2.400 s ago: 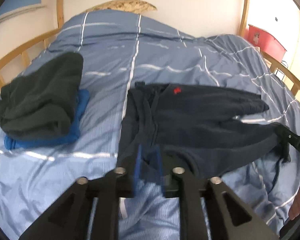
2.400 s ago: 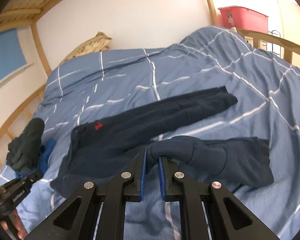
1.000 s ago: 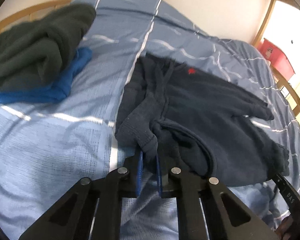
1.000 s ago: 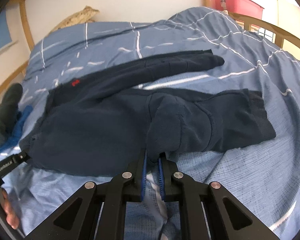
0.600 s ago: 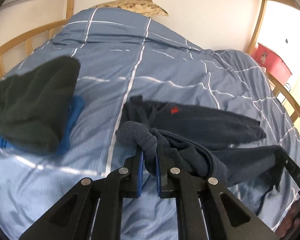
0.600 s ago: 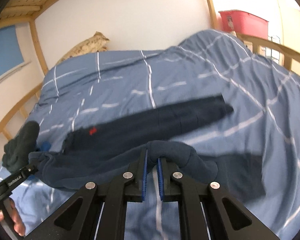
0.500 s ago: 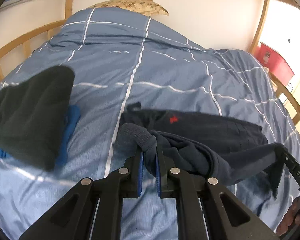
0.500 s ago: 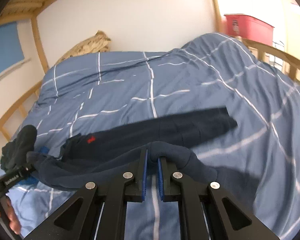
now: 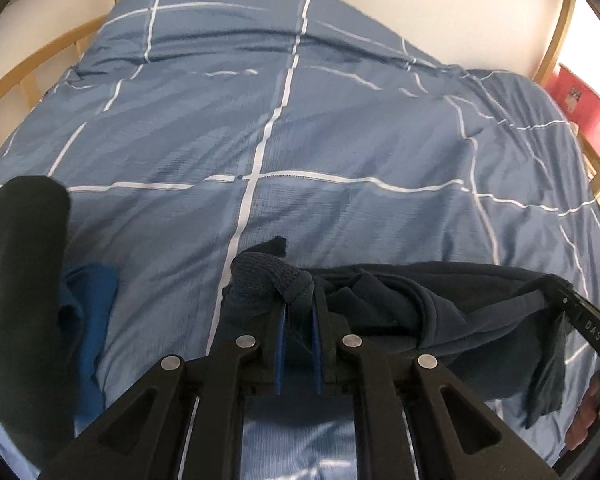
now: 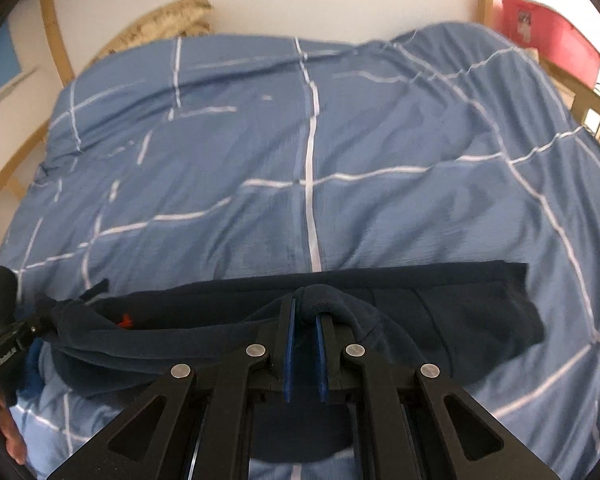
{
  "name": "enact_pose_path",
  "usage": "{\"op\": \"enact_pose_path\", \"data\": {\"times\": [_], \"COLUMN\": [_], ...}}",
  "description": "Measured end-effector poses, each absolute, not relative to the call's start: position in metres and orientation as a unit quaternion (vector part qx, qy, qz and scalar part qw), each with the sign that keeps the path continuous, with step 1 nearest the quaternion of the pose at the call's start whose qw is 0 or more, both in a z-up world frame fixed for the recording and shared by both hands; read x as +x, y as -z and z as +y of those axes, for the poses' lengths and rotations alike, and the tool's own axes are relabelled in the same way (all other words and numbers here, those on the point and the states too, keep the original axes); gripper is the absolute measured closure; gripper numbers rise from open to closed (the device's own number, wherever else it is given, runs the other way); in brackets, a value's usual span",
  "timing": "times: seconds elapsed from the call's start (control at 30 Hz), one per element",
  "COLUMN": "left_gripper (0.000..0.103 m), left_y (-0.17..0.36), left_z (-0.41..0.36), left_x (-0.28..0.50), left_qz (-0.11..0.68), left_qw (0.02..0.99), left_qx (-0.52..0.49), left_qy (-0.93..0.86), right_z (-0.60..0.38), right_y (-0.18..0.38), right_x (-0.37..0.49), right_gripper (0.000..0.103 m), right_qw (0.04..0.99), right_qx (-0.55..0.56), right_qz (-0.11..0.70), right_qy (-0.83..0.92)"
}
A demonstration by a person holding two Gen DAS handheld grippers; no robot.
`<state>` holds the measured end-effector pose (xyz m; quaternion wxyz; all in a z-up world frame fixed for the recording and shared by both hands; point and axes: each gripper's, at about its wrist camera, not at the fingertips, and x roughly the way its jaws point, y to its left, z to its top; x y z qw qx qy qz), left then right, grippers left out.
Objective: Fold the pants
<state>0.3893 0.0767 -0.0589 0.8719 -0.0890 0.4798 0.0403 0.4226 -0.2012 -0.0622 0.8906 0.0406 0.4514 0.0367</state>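
Note:
Dark navy pants (image 9: 400, 300) with a small red logo (image 10: 125, 321) hang stretched between my two grippers above the blue bed. My left gripper (image 9: 298, 308) is shut on the ribbed waistband end. My right gripper (image 10: 305, 312) is shut on a fold of the leg; it also shows at the right edge of the left wrist view (image 9: 580, 320). One leg (image 10: 460, 300) lies flat on the duvet behind the lifted one. The lower part of the pants is hidden behind the gripper bodies.
A blue duvet (image 9: 280, 140) with white grid lines covers the bed. A folded dark garment (image 9: 20, 280) on a blue one (image 9: 88, 300) lies at the left. A wooden bed frame (image 9: 40, 64) rings the bed. A red bin (image 10: 548, 32) stands far right.
Both grippers have carried the held leg and waistband further across the bed over the other leg. The pants now sit lower in both views, with more bare duvet ahead.

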Motion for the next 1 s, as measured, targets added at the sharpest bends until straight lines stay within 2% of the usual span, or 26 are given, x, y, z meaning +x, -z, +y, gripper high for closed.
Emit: {"op": "enact_pose_path", "data": {"times": [0.3,0.37,0.4,0.43,0.47,0.57,0.63,0.67,1.0], "left_gripper": [0.079,0.075,0.07,0.068,0.059,0.019,0.017,0.017,0.017], "left_y": [0.073,0.071,0.07,0.069,0.066,0.052,0.039,0.035,-0.011], "left_z": [0.077,0.075,0.074,0.074,0.073,0.071,0.069,0.069,0.041], "left_x": [0.413,0.414,0.416,0.419,0.421,0.423,0.423,0.423,0.386], "left_qz": [0.51,0.516,0.523,0.532,0.538,0.531,0.517,0.518,0.493], "left_qw": [0.856,0.853,0.849,0.843,0.839,0.844,0.853,0.852,0.869], "left_qx": [-0.083,-0.078,-0.075,-0.072,-0.068,-0.032,-0.011,-0.006,0.027], "left_qy": [-0.036,-0.034,-0.034,-0.035,-0.04,-0.068,-0.074,-0.072,-0.013], "right_z": [-0.196,-0.197,-0.198,-0.199,-0.199,-0.198,-0.196,-0.196,-0.194], "right_y": [0.093,0.094,0.094,0.092,0.09,0.08,0.071,0.068,0.022], "right_x": [0.451,0.455,0.457,0.458,0.458,0.46,0.462,0.462,0.422], "right_gripper": [0.091,0.083,0.072,0.066,0.065,0.064,0.054,0.053,0.051], "right_qw": [0.871,0.864,0.86,0.856,0.855,0.852,0.844,0.841,0.845], "right_qx": [0.036,0.046,0.052,0.059,0.062,0.048,0.049,0.051,-0.01], "right_qz": [0.49,0.501,0.506,0.512,0.514,0.521,0.533,0.537,0.53], "right_qy": [-0.028,-0.028,-0.031,-0.036,-0.038,-0.028,-0.035,-0.04,-0.063]}}
